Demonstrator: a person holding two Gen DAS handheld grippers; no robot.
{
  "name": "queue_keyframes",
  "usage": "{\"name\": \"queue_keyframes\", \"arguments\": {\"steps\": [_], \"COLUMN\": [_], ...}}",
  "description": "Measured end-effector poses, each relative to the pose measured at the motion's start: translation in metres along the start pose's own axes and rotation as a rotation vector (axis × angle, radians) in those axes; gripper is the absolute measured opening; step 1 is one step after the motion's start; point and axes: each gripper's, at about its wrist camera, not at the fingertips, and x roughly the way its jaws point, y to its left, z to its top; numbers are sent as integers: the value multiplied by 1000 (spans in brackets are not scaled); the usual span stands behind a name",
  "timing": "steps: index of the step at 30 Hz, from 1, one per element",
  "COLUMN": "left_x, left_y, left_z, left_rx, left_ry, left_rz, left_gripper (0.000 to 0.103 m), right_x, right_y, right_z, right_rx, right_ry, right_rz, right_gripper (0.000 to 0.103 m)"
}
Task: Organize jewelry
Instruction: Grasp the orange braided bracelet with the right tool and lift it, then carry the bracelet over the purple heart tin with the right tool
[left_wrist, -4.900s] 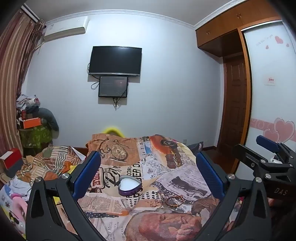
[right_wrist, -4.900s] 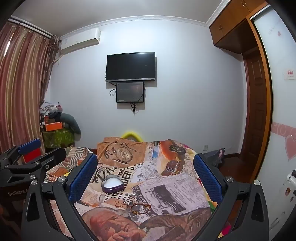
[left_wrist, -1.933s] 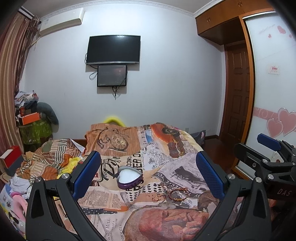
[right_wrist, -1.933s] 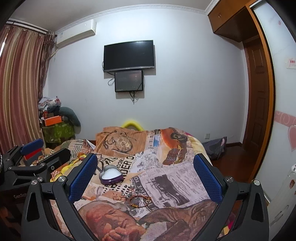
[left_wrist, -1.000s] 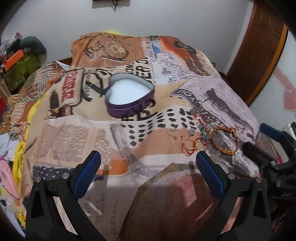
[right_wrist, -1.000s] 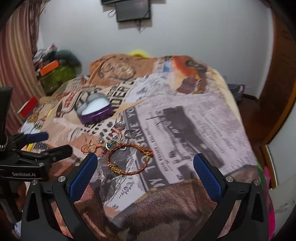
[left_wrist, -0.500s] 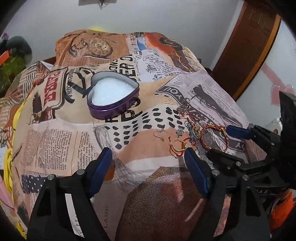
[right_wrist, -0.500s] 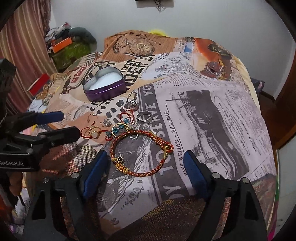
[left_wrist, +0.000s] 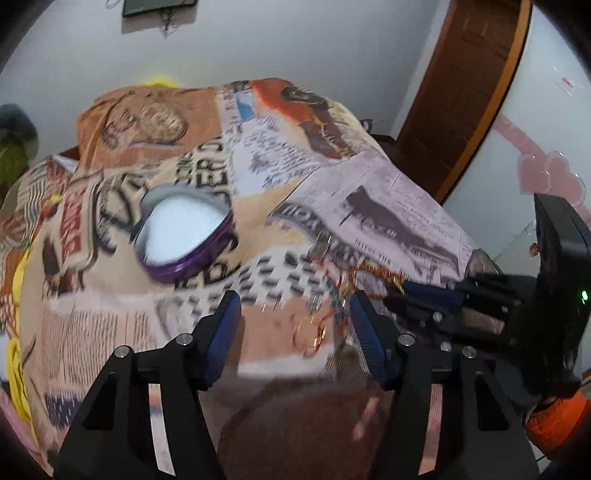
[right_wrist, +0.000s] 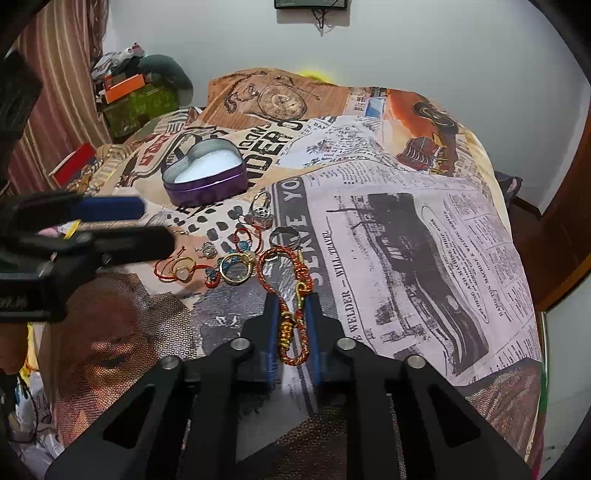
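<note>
From my right wrist view, the heart-shaped tin (right_wrist: 204, 176) sits on the bed (right_wrist: 424, 229) at eleven o'clock. The rings (right_wrist: 236, 266) lie before it, at ten o'clock of the bracelet (right_wrist: 286, 291), whose near end sits between my right claw (right_wrist: 291, 332) pads.

The bracelet (right_wrist: 286, 291) pinched between the right gripper (right_wrist: 291, 299) pads is braided red-orange cord with shiny gold metal beads. Beyond it, left, sits a heart tin (right_wrist: 204, 173) of glossy purple metal, its inside matt white. Nearby rings (right_wrist: 236, 267) gleam gold. The bedspread (right_wrist: 406, 229) beneath is soft matt printed cloth
</note>
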Motion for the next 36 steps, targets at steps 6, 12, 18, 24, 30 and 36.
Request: {"name": "queue_keyframes", "arguments": {"steps": [6, 12, 18, 24, 30, 36], "left_x": [28, 48, 55, 37, 7, -23], "left_y": [-6, -17, -20, -18, -8, 12], "left_z": [23, 36, 38, 37, 39, 41], "left_rx": [19, 54, 67, 82, 61, 26], "left_ry": [32, 35, 37, -13, -69, -123], "left_rz": [-41, -43, -30, -4, 8, 34], "left_gripper": [35, 23, 2, 0, 0, 0], "right_x": [-6, -12, -12, -21, -38, -48], "right_y": [-15, -30, -34, -32, -21, -3], "right_z": [-2, 0, 6, 13, 27, 45], "right_rx": [54, 77, 78, 83, 78, 58], "right_ry": [-25, -46, -62, -93, -143, -185], "right_rz": [-2, -14, -17, -11, -2, 17], "right_gripper": [10, 10, 10, 10, 10, 10]}}
